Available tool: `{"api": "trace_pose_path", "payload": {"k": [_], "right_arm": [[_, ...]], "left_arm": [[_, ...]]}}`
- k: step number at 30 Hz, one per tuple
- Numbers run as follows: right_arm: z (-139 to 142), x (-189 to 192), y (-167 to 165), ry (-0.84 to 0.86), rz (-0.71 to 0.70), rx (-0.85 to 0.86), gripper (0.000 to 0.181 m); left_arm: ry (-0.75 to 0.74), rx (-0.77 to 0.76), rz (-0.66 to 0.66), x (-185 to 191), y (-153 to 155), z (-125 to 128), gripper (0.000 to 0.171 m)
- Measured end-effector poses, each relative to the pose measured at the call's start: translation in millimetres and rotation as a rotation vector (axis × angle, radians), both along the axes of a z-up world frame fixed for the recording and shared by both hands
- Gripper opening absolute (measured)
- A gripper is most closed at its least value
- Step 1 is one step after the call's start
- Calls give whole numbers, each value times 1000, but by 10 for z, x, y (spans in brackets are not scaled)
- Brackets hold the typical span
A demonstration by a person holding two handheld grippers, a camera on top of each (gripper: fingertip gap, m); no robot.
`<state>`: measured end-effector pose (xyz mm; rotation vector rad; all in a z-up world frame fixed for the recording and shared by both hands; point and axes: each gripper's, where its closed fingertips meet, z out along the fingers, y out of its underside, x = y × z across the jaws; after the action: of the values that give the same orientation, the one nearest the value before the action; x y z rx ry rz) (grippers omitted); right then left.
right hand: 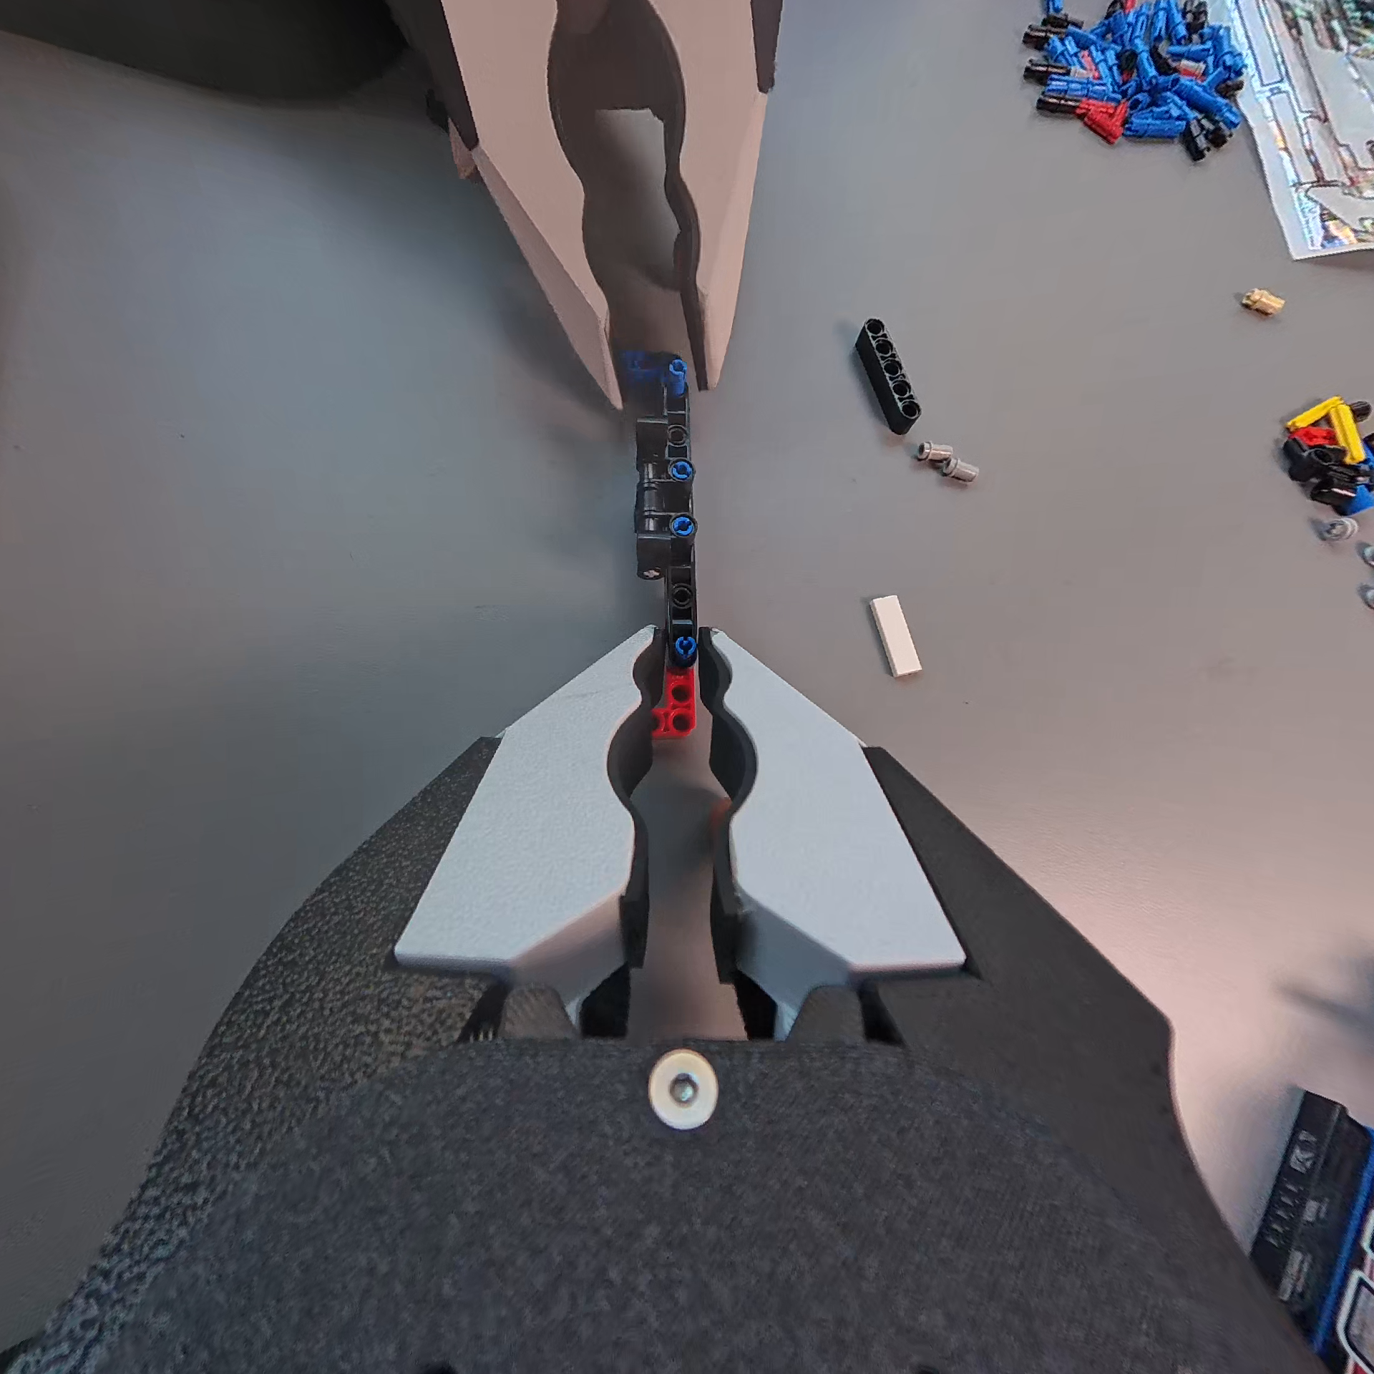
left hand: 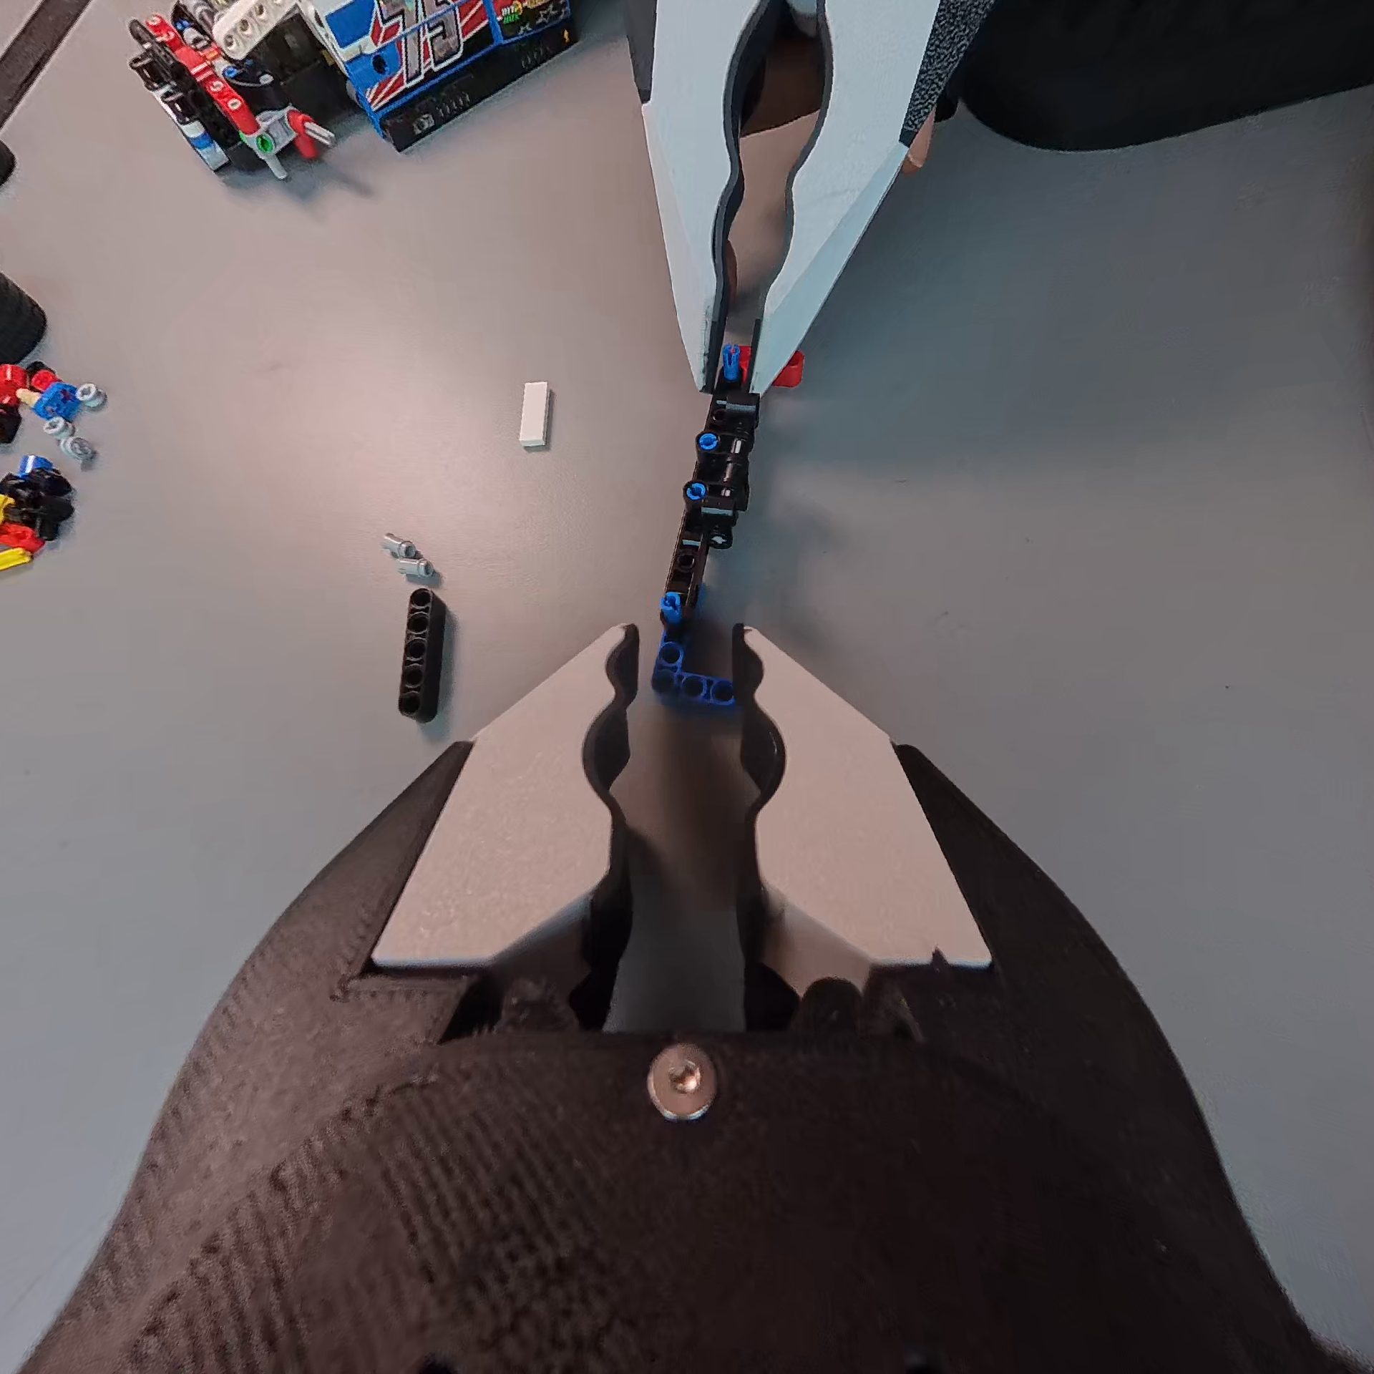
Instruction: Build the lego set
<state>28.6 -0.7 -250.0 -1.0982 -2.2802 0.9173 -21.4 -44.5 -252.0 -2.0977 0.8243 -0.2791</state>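
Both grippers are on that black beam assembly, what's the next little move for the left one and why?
Probably close the left gripper on the blue L-shaped piece. Its fingers sit apart around that end, while the right gripper already pinches the red-piece end of the black beam assembly.

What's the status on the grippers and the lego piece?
Right gripper shut on the black beam assembly at its red end. Left gripper open around the blue end. Nothing blocking; loose black beam off to the side.
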Motion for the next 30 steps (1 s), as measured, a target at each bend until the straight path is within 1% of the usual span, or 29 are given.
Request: {"api": "trace_pose_path", "payload": {"k": [1,4,8,13,19,30], "right_arm": [[4,5,6,0,0,-1,8],[58,19,27,12,2,-19,12],[121,61,54,17,7,-44,18],[97,141,43,-16,33,-51,24],[50,159,9,-39,44,-45,24],[-7,188,50,-68,37,-11,23]], "left_arm": [[-15,-5,-6,-4,-17,20,28],[-40,-2,2,-64,-32,72,33],[-38,-23,-11,-89,-81,50,35],[-33,-35,-22,-77,-99,24,35],[-32,-38,-23,-71,-97,10,35],[-17,-52,-38,-50,-125,-16,31]]}}
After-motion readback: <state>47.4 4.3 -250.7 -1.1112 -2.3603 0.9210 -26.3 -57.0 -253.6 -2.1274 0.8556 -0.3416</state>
